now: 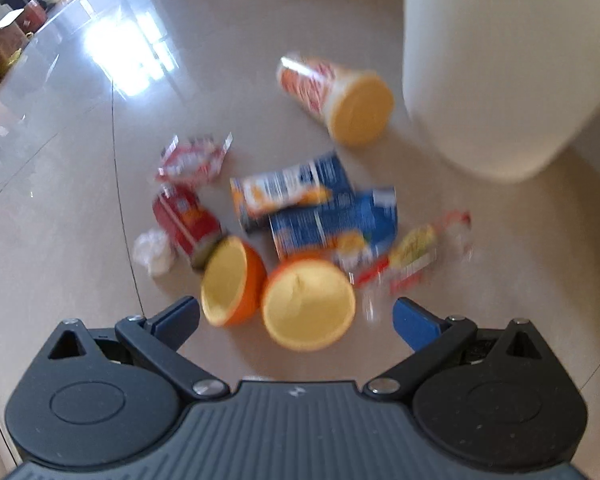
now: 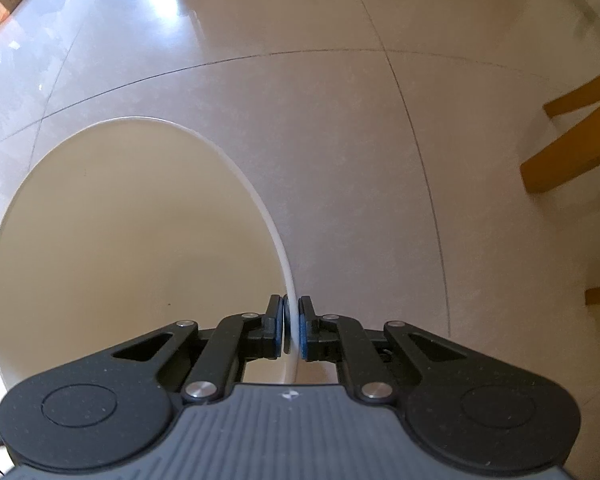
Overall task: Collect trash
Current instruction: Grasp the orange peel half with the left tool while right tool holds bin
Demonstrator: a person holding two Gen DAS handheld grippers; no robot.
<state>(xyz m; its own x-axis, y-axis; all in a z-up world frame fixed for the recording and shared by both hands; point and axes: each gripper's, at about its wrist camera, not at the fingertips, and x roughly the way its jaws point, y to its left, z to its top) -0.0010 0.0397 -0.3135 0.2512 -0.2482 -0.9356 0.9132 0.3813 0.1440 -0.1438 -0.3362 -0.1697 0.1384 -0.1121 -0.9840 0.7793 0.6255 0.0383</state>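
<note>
In the left wrist view, trash lies on the tiled floor: two hollow orange peel halves [image 1: 308,304] [image 1: 230,280], two blue cartons [image 1: 334,222] [image 1: 288,190], a red carton [image 1: 186,220], a red-white wrapper [image 1: 192,158], a crumpled tissue [image 1: 154,250], a yellow-red wrapper [image 1: 414,252] and an orange-white paper cup [image 1: 334,94] on its side. My left gripper [image 1: 296,316] hangs open just above the peel halves. A white bin [image 1: 496,60] hangs at upper right. In the right wrist view my right gripper [image 2: 293,330] is shut on the white bin's rim [image 2: 290,280]; the bin's inside looks bare.
Wooden chair legs [image 2: 576,136] stand at the right of the right wrist view. Cardboard boxes [image 1: 4,46] sit along the far left wall. Glare from a window lies on the glossy tiles [image 1: 132,52]. The left wrist view is motion-blurred.
</note>
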